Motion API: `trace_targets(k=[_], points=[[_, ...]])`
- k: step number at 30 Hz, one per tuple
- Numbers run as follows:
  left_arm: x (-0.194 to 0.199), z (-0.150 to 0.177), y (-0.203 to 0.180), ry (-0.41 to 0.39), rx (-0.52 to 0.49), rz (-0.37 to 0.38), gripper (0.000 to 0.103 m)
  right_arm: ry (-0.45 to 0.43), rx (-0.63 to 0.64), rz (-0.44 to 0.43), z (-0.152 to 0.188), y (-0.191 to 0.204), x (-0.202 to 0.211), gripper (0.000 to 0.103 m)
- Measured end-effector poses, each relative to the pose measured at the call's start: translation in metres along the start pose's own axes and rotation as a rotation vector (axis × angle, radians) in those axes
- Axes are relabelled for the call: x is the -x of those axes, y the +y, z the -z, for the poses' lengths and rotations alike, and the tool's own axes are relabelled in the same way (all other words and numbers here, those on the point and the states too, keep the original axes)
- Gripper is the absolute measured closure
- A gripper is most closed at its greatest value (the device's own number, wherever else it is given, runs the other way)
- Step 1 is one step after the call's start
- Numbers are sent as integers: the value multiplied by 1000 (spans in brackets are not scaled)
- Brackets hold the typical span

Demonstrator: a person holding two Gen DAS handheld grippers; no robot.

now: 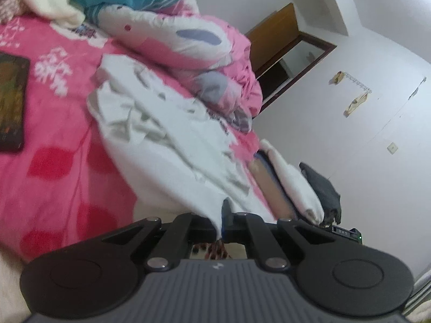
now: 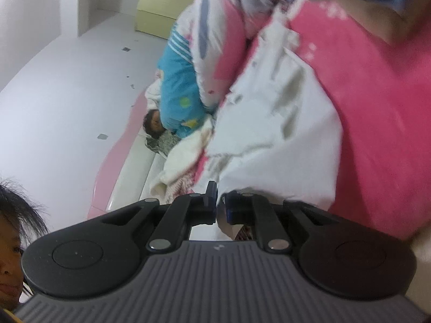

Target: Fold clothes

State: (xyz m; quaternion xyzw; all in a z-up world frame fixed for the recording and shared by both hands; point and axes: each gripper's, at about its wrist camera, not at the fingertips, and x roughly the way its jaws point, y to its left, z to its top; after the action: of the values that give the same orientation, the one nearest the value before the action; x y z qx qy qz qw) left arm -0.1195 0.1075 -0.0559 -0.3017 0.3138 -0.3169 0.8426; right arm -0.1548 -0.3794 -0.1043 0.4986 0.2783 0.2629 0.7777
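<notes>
A crumpled white garment [image 1: 161, 134] stretches across the pink bedspread [image 1: 54, 134] toward the camera in the left wrist view. My left gripper [image 1: 219, 224] is shut on its near edge, the cloth pinched between the black fingers and lifted off the bed. In the right wrist view the same white garment [image 2: 282, 140] hangs from my right gripper [image 2: 218, 202], which is shut on another edge of it. The cloth between the two grips is wrinkled and bunched.
A pink and white quilt [image 1: 194, 48] is heaped at the back of the bed. A person in a blue top [image 2: 177, 91] lies beside it. A dark tablet [image 1: 10, 102] rests on the bedspread at left. Folded clothes [image 1: 291, 180] sit at the bed's right edge. Another person [image 2: 10, 247] is at lower left.
</notes>
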Motion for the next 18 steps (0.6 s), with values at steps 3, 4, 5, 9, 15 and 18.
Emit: trace_targets(k=[3,4,5,9,15,18], points=[[-3,-13,1,-22,-3,8,100,-5,31,-10,-17,10,-8,98],[-4,-18,1,-29,-5,8,100,-6,41,-13,-23,12,-12,98],[-6,-24,1,-35,-6,8,100,-5,51,-16,-29,15,-16,98],[-16,-45,4,-65,-11,0,100,2,94,-22,-53,26,-34,98],[-35,-78,9,-100,-28,-10,100,12,135,-34,-86,36,-64,98],[-49,-96,16,-115,-23,-17,100,19,150,-35,-103,39,-80,98]])
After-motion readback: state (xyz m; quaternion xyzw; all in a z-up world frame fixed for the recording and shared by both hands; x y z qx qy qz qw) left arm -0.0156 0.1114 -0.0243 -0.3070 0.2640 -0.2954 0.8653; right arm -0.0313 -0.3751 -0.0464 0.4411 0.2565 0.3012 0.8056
